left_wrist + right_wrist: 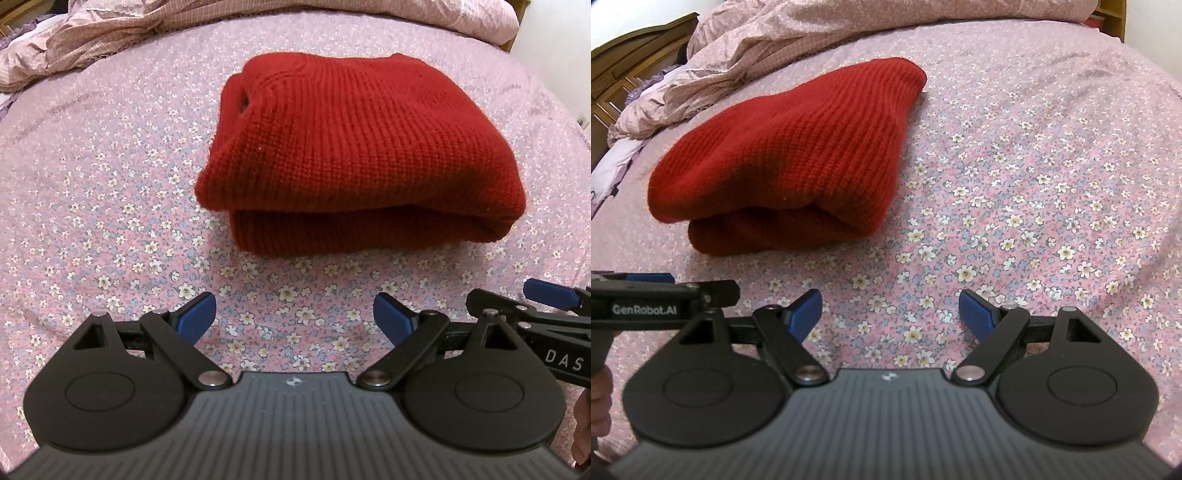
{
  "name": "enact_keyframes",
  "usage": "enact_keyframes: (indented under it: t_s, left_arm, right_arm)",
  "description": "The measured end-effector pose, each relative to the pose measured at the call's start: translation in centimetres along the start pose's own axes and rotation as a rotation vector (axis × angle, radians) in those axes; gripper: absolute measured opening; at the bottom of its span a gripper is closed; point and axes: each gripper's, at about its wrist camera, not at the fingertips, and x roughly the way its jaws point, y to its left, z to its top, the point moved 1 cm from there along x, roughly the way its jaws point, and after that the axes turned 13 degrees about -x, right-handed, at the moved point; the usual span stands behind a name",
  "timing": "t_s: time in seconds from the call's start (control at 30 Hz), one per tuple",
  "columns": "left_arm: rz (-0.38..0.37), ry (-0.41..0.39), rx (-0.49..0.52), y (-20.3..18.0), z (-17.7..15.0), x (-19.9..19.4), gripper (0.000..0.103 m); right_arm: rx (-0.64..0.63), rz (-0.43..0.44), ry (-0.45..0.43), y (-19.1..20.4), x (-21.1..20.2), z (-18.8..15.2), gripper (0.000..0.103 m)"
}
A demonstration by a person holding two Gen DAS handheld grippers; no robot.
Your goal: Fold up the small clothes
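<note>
Red knit sweater (347,147) — folded into a thick bundle — lies flat on the bed.

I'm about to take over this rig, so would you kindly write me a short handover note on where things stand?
Left hand-held gripper: open, empty, above the floral sheet, short of the sweater.
Right hand-held gripper: open, empty, beside the left one, also clear of the sweater.
Red sweater: lies folded in a compact stack on the bed, folded edge facing the grippers. Neither gripper touches it.
Crumpled duvet sits beyond it at the head of the bed.
Done: the sweater looks fully folded.
Left: perhaps tidy the slightly uneven lower layer; no other clothes to fold are in view.
</note>
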Motion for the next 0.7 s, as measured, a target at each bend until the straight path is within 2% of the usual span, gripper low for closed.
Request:
enact_keyframes:
  t_s: [0.43, 0.7]
  left_arm:
    - [-0.003, -0.047, -0.006, 1.0, -1.3, -4.2, 0.095]
    - [0.003, -0.056, 0.005, -0.1, -1.2, -4.3, 0.095]
  right_arm:
    - [-0.018, -0.006, -0.035, 1.0, -1.8, 0.4, 0.083]
    - [-0.025, -0.006, -0.046, 1.4, -2.5, 0.5, 0.083]
